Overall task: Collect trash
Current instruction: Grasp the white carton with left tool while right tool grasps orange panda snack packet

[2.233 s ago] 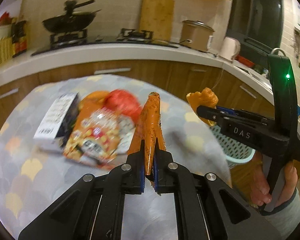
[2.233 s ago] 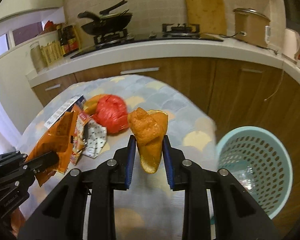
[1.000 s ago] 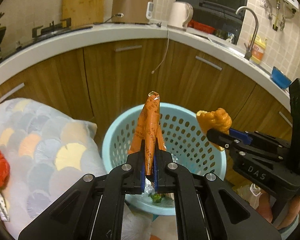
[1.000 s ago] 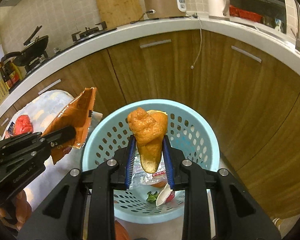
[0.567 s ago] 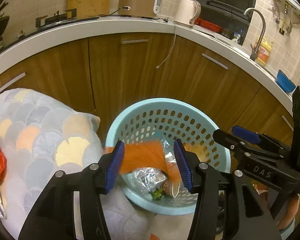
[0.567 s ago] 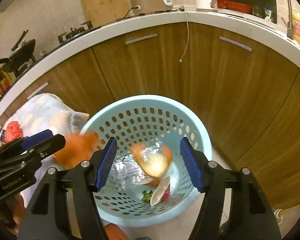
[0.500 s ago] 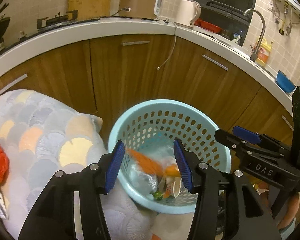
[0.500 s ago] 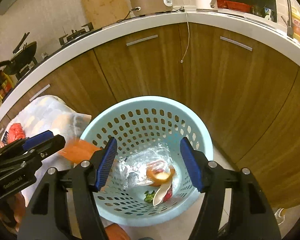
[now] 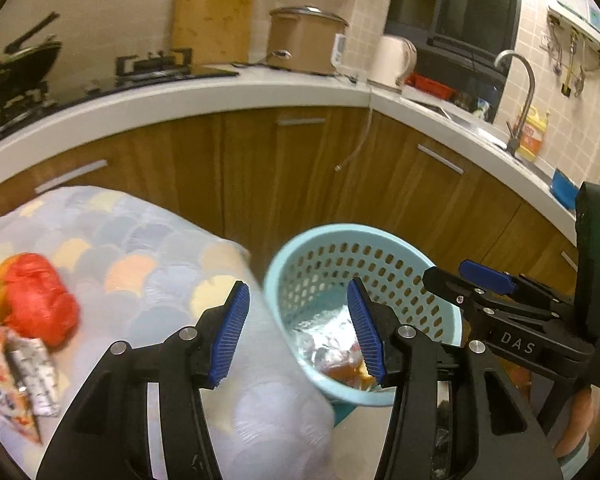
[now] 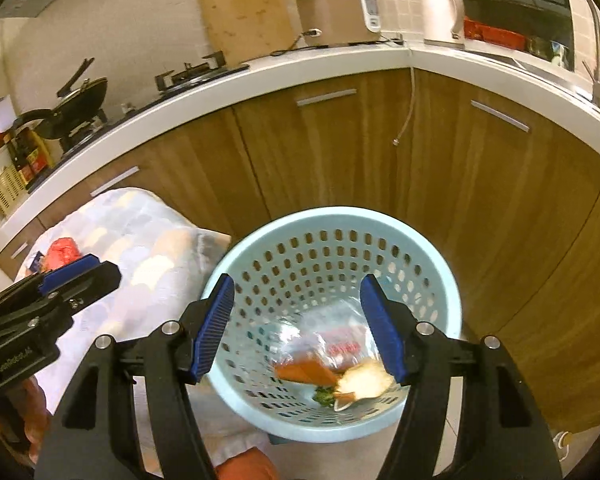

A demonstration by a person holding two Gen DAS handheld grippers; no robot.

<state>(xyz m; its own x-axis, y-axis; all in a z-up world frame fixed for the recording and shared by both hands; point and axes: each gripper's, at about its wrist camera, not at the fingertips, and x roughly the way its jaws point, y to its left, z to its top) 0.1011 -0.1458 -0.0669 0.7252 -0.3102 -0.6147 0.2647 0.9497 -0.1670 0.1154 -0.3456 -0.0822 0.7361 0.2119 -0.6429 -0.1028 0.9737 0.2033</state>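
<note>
While both grippers gape empty, orange wrapper [image 10: 306, 372] below right gripper [image 10: 296, 328], inside basket [image 10: 260, 240]

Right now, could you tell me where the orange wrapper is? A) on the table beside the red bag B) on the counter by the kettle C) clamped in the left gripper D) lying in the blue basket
D: the orange wrapper lies at the bottom of the blue basket among other trash, and the left gripper and right gripper both stand open with nothing between their pads.
</note>
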